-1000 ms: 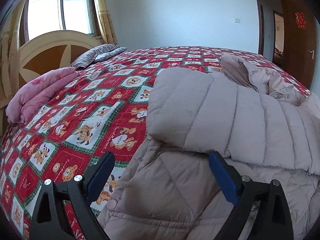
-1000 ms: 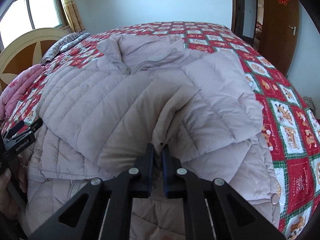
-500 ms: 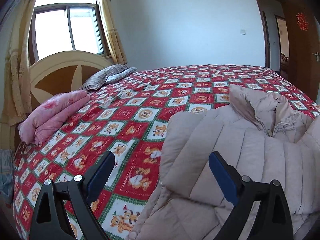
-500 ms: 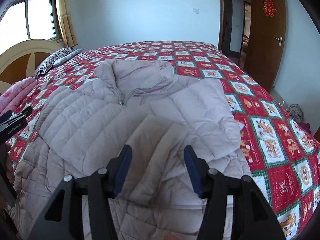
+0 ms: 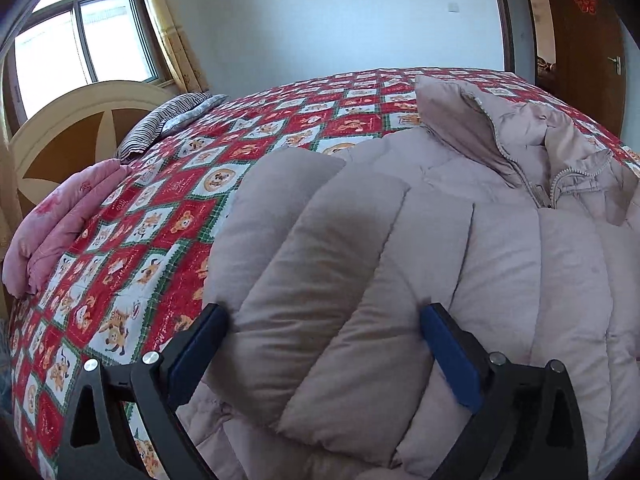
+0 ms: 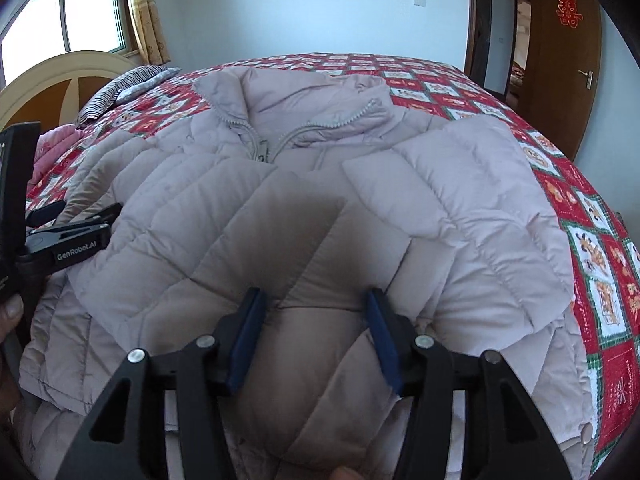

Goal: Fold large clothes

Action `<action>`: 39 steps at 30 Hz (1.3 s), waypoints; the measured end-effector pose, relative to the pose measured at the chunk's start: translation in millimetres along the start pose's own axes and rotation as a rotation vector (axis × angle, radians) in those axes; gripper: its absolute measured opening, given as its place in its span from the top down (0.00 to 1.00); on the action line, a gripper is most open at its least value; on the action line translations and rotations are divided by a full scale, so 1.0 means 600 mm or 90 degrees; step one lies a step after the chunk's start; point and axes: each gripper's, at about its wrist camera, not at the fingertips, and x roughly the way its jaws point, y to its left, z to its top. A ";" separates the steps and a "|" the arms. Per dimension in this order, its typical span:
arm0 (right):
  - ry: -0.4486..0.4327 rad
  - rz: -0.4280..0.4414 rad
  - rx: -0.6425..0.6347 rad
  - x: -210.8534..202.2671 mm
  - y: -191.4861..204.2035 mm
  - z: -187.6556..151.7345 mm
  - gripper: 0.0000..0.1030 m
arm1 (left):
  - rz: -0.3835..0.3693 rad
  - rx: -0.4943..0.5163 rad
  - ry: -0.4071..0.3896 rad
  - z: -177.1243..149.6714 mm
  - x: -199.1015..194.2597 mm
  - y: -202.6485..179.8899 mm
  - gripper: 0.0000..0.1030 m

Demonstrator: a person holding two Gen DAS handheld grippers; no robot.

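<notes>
right wrist view: puffer jacket [image 6: 440, 200] lies flat on bed [image 6: 592, 240], collar pointing away, both sleeves folded in. right gripper [image 6: 312, 336] half open, empty, angled down; left gripper [image 5: 324, 344] wide open, empty.

"GenRobot.AI" on left gripper [image 6: 80, 222]

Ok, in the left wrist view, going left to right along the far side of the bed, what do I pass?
Folded pink quilt → grey striped pillow → raised collar of the pale pink quilted puffer jacket → dark wooden door.
</notes>
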 end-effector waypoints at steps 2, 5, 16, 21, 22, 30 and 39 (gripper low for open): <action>0.002 -0.007 -0.002 0.003 0.003 -0.001 0.46 | -0.002 -0.003 0.005 -0.002 0.004 0.000 0.02; 0.003 -0.019 -0.009 0.007 0.007 -0.003 0.46 | -0.005 -0.007 0.009 -0.003 0.009 -0.001 0.01; 0.009 -0.047 -0.022 0.015 0.018 -0.005 0.46 | -0.005 -0.001 0.023 -0.005 0.020 -0.005 0.01; 0.008 -0.054 -0.026 0.016 0.021 -0.006 0.46 | -0.006 -0.001 0.026 -0.005 0.022 -0.004 0.01; 0.007 -0.056 -0.027 0.016 0.021 -0.006 0.46 | -0.006 -0.001 0.025 -0.005 0.022 -0.004 0.01; 0.014 -0.060 -0.036 0.017 0.025 -0.004 0.45 | -0.007 -0.001 0.024 -0.001 0.014 -0.001 0.01; 0.000 0.010 -0.026 -0.034 -0.003 0.048 0.23 | -0.015 0.007 -0.057 0.072 -0.082 0.021 0.01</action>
